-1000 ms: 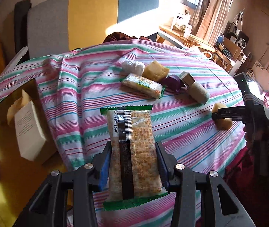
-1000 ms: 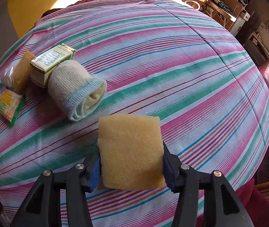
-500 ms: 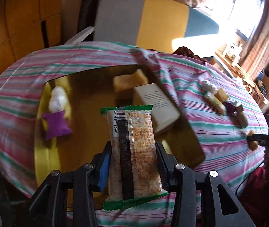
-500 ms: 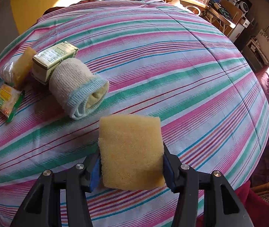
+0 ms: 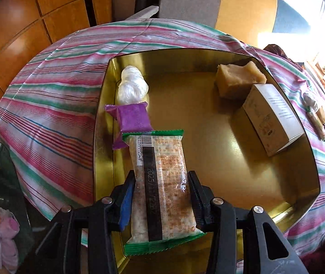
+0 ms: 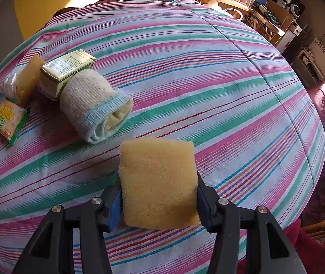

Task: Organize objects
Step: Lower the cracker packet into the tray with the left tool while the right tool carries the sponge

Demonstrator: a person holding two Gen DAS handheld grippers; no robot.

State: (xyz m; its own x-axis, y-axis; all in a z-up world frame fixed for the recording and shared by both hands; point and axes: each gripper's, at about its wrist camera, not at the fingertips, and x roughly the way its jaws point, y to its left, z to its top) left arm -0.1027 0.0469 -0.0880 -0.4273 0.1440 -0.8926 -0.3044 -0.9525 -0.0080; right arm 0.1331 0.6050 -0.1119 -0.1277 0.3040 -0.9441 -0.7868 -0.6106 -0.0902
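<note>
My left gripper (image 5: pixel 161 196) is shut on a green-edged cracker packet (image 5: pixel 160 182) and holds it over the near left part of a gold tray (image 5: pixel 219 150). In the tray lie a clear plastic bundle (image 5: pixel 131 86), a purple packet (image 5: pixel 134 119), a yellow sponge (image 5: pixel 237 80) and a white box (image 5: pixel 272 116). My right gripper (image 6: pixel 159 196) is shut on a yellow sponge (image 6: pixel 158 182) above the striped cloth (image 6: pixel 208 80). On the cloth to its left lie a rolled sock (image 6: pixel 94 107), a green-white carton (image 6: pixel 65 74), a wrapped sponge (image 6: pixel 23 82) and a yellow snack packet (image 6: pixel 9 122).
A grey and yellow chair (image 5: pixel 208 2) stands behind the table. Wooden panels (image 5: pixel 25 22) are at the far left. More small items (image 5: pixel 322 123) lie on the cloth right of the tray. Shelves and clutter (image 6: pixel 276 11) stand beyond the table's far edge.
My left gripper has swung left with the cracker packet, from over the striped cloth to over the gold tray, and closer to it. My right gripper has barely moved with its sponge.
</note>
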